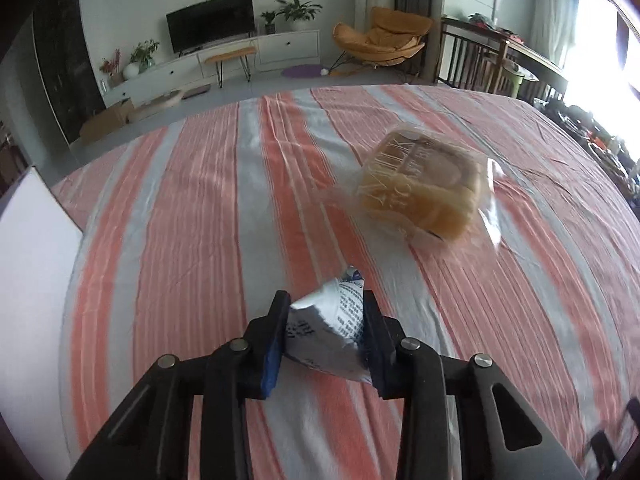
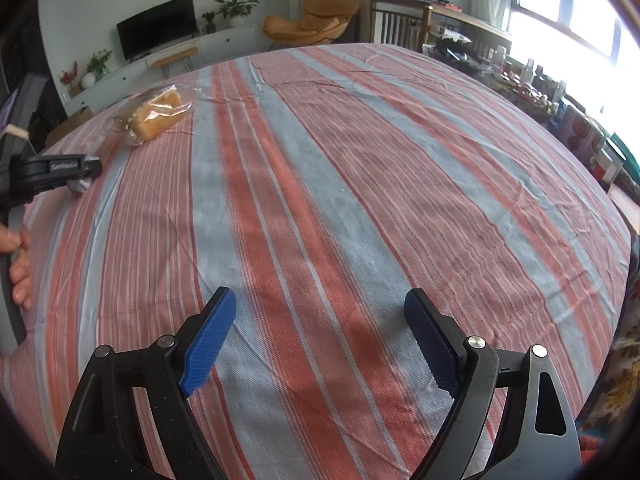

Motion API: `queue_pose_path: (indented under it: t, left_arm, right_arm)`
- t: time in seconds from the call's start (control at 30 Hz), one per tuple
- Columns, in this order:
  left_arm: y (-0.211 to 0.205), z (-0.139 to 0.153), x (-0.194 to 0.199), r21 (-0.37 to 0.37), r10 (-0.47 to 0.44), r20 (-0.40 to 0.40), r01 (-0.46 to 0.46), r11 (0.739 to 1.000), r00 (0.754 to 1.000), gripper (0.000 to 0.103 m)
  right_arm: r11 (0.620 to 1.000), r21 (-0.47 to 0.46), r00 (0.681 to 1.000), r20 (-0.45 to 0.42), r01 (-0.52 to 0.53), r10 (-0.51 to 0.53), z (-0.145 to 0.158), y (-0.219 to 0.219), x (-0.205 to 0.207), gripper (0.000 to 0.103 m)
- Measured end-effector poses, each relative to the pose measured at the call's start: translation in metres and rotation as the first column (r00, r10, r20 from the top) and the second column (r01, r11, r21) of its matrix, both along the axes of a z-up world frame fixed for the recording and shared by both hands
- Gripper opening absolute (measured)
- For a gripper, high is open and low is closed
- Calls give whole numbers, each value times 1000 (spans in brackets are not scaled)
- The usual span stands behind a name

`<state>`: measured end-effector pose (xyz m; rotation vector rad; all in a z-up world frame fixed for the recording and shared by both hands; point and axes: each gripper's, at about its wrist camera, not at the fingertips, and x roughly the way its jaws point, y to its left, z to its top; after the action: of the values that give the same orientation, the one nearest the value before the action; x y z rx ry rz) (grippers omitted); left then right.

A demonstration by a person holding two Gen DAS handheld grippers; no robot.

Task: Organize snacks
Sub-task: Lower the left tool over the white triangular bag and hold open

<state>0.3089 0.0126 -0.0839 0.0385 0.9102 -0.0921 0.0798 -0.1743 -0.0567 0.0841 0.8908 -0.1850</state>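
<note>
My left gripper [image 1: 326, 320] is closed on a small crinkled silver-and-blue foil snack packet [image 1: 328, 328]. The clear-wrapped yellow sponge cake [image 1: 424, 188] lies ahead and to the right on the striped cloth [image 1: 192, 208], nearer this hand. My right gripper [image 2: 320, 340] stands wide, empty.

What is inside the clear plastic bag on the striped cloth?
The clear plastic bag holds yellow sliced bread or cake. White print covers part of it; the underside is hidden.

Striped cloth-covered table [image 2: 360, 184] — salmon, grey and white bands. One clear-wrapped bag of sliced bread [image 2: 154, 114] lies directly on it, near the far left edge — the surface beside the bread carries only cloth.
</note>
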Motion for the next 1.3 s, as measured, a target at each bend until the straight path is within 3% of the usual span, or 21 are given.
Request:
queue_pose_path:
  t: [0.2,0.33,0.5,0.6,0.67,0.73,0.87,0.97,1.3]
  left_arm:
    - [14,18,-76,-5,-43,-20,43,999,999,33]
    - [30,19,-125,-15,-23,-41,22,1000,999,33]
    - [42,5,-139,-1,5,-44,-5,1000,999,34]
    - [46,-5,-134,18,44,-21,-44,999,999,49]
    - [51,-11,-131,12,66,-21,-65,998,998,75]
    - [56,-14,-132,5,83,-27,-83,997,996,79]
    - [60,-18,-126,-6,105,-36,-106,994,994,98]
    - [55,-21,-124,11,111,-31,-111,994,993,103]
    - [58,-21,-124,0,111,-35,-111,994,993,103]
  right_arm:
    - [1000,0,1000,0,-1,1,0,0,0,89]
    - [1000,0,1000,0,0,0,0,0,0,89]
    - [1000,1,1000,0,-1,1,0,0,0,89]
    - [1000,0,1000,0,-1,1,0,0,0,89]
    - [1000,0,1000,0,-1,1,0,0,0,89]
    - [1000,0,1000,0,-1,1,0,0,0,89]
    - [1000,0,1000,0,-1,1,0,0,0,89]
    - [1000,1,1000,0,-1,1,0,0,0,89]
    - [1000,0,1000,0,-1,1,0,0,0,89]
